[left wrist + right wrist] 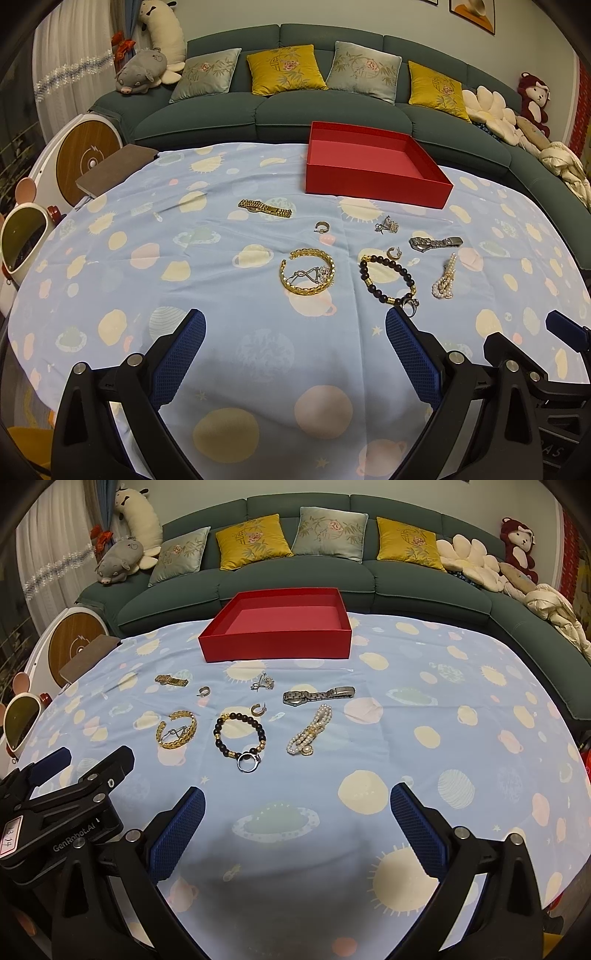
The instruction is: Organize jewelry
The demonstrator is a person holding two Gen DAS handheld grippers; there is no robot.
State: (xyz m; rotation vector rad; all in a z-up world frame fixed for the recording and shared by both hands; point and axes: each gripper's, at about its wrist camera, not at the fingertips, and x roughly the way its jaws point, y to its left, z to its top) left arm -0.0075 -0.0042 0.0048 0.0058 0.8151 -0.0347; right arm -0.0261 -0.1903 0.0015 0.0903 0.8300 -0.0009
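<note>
Hovering both tools over the near edge of the surface (424, 686), we have the left tool (295, 354) and the right tool (297, 832) spread wide and holding nothing, and none of the jewelry has reached the red box (277, 642), which sits empty at the far side in front of the sofa (295, 583). The pieces lie scattered on the patterned cloth between us and the box: a gold watch (171, 680) far left, a silver watch (317, 695), two small hoops (204, 691), a silver charm (263, 683), a gold bangle (176, 729) with a silver pendant lying inside it, a dark bead bracelet (240, 734) with a ring (248, 762) touching its near end, and a pearl strand (308, 731). Trouble, we judge, would come mostly from overlap and thinness. Closing on the ring could snag the beads and drag both; lifting the bangle could carry the pendant up and drop it halfway. The hoops and charm lie flat, so broad pads may pinch the cloth instead, wrinkling it and shifting neighbours. The pearl strand is limp and could slip out or trail over the box wall. Our tools also sit close side by side, so reaching for the middle pieces together risks a knock.
</note>
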